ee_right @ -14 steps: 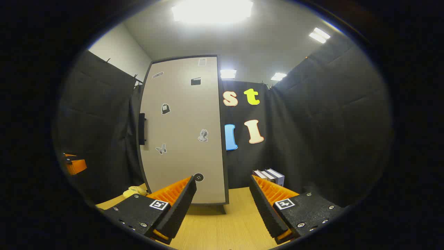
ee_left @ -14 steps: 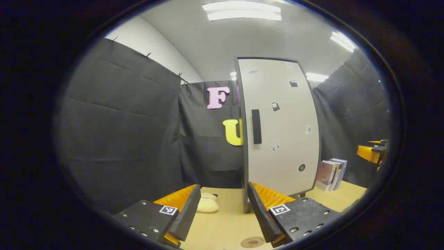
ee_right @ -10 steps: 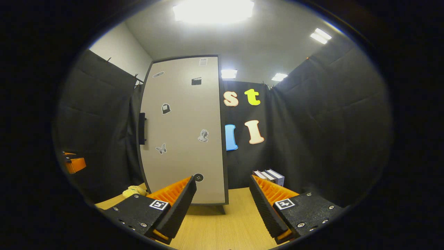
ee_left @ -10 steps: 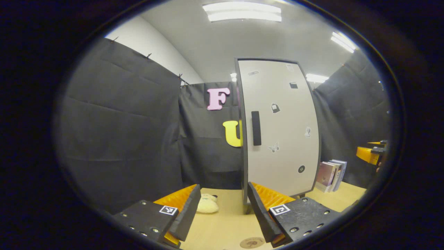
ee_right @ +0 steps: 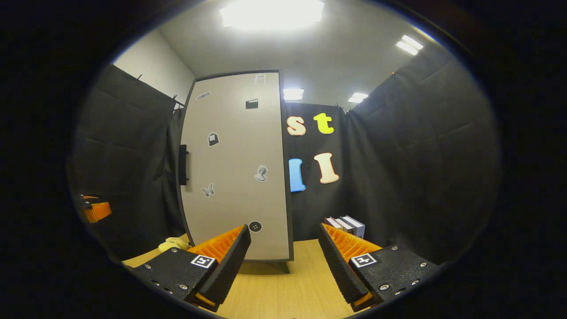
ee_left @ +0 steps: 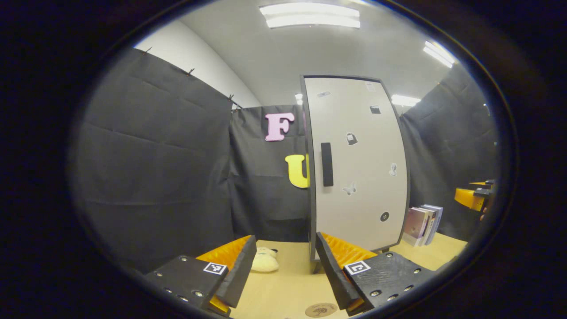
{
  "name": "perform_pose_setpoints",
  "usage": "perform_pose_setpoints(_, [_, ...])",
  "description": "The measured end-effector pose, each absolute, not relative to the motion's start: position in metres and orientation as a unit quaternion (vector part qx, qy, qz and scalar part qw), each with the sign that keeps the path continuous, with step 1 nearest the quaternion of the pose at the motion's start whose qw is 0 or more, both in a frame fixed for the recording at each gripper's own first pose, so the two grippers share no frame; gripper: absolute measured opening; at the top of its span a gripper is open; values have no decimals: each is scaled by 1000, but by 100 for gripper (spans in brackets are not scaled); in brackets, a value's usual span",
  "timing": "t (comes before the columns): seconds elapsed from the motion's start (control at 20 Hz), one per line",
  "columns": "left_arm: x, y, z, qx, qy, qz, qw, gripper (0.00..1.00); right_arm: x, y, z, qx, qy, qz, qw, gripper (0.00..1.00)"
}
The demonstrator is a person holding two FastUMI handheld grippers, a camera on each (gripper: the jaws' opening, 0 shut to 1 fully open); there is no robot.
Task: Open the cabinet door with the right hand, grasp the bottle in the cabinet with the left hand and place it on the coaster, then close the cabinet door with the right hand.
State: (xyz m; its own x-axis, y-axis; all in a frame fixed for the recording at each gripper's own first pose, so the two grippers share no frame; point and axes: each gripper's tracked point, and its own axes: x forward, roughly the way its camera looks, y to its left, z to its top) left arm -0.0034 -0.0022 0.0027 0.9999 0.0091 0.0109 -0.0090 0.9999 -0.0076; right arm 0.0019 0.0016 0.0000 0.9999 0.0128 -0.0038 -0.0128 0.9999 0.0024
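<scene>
A tall pale cabinet (ee_left: 359,164) with a shut door stands on the wooden table; its dark vertical handle (ee_left: 327,164) is on the door's left edge. The right gripper view shows the same cabinet (ee_right: 234,168) and handle (ee_right: 182,165). A round brown coaster (ee_left: 321,309) lies on the table just in front of my left gripper (ee_left: 285,270), which is open and empty, some way short of the cabinet. My right gripper (ee_right: 283,261) is open and empty too, facing the door's lower right part. The other gripper (ee_left: 474,197) shows at the far right of the left gripper view. The bottle is hidden.
A pale plush toy (ee_left: 265,260) lies on the table left of the cabinet, seen also as a yellowish plush toy (ee_right: 172,243). Several books (ee_left: 423,223) stand right of the cabinet, books (ee_right: 345,224). Black cloth walls close in the booth.
Both views have shifted very slightly; the cabinet sits a touch lower in the left gripper view. Nothing was taken hold of and the door stays shut.
</scene>
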Motion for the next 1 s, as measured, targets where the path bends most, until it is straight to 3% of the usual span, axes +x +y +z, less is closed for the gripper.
perform_pose_setpoints(0.6, [-12,9,4,-16,-12,18,1000,84,10,17,10,5,-6,24,1000,95])
perform_pose_setpoints(0.65, [-16,11,3,-17,-12,20,1000,81,14,23,13,7,-7,29,1000,95])
perform_pose_setpoints(1.0, [-32,44,3,-11,-15,48,999,81,43,66,38,8,-33,67,997,95])
